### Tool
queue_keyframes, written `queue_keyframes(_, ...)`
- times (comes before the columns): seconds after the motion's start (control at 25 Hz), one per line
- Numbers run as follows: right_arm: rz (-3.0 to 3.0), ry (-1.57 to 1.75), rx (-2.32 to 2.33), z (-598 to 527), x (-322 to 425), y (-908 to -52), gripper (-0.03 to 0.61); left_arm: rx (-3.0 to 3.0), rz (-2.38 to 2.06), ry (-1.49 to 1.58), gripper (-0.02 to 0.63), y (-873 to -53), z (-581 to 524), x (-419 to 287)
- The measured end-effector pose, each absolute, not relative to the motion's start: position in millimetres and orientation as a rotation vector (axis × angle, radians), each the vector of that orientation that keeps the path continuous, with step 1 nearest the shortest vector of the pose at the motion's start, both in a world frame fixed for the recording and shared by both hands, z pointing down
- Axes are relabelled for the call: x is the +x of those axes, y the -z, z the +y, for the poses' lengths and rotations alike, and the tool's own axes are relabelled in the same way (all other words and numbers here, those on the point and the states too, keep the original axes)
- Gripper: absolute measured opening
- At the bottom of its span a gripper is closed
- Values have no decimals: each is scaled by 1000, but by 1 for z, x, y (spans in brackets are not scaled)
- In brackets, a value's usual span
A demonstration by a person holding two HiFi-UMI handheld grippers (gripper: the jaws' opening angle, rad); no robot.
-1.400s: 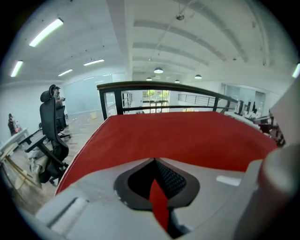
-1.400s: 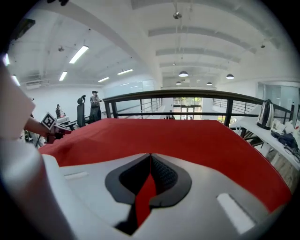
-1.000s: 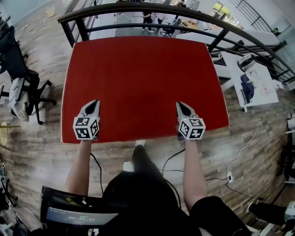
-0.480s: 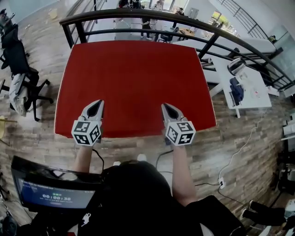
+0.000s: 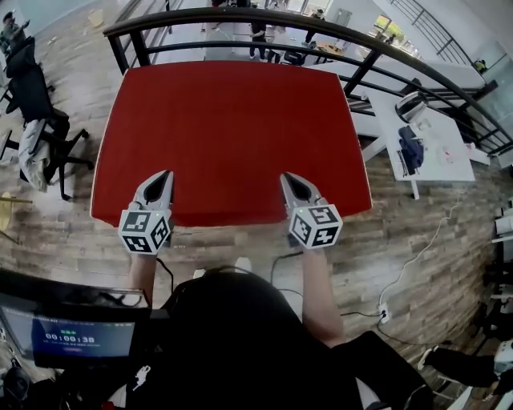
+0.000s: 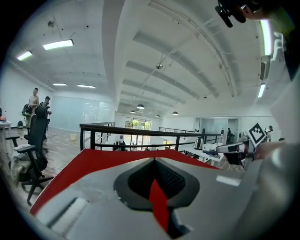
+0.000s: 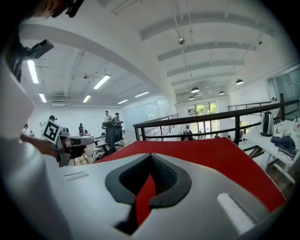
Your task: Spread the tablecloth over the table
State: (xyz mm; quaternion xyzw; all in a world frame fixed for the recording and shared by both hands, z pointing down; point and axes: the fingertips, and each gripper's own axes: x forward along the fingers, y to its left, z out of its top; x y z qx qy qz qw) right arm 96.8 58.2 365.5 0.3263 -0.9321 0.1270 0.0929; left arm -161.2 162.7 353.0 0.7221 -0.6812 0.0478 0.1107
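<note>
Smooth red tablecloth [image 5: 232,132], flat rectangle, pinched by left tool [image 5: 163,176], right tool [image 5: 288,178]

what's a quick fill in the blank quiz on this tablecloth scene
1. The tablecloth is ____ in colour.
2. The left gripper and the right gripper are both ____ on the cloth's near edge.
3. In the head view, the black office chair stands on the cloth's ____ side.
4. Past the cloth's far edge runs a black metal ____.
Missing words: red; shut; left; railing.
</note>
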Motion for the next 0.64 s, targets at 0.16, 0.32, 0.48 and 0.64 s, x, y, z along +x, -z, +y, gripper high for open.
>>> queue_keyframes(0.16, -2775, -376, 1004, 59, 109, -359, 9, 2124, -1988, -146, 5, -355, 163, -154)
queue_keyframes(0.32, -2774, -393, 1021, 61, 112, -363, 9, 2136, -1985, -155, 5, -355, 161, -152)
queue_keyframes(0.48, -2762, -399, 1016, 63, 109, -367, 9, 2123, -1991, -150, 5, -357, 157, -156)
queue_keyframes(0.64, -2749, -391, 1030, 59, 114, -368, 9, 2109, -1978, -120, 5, -360, 150, -155)
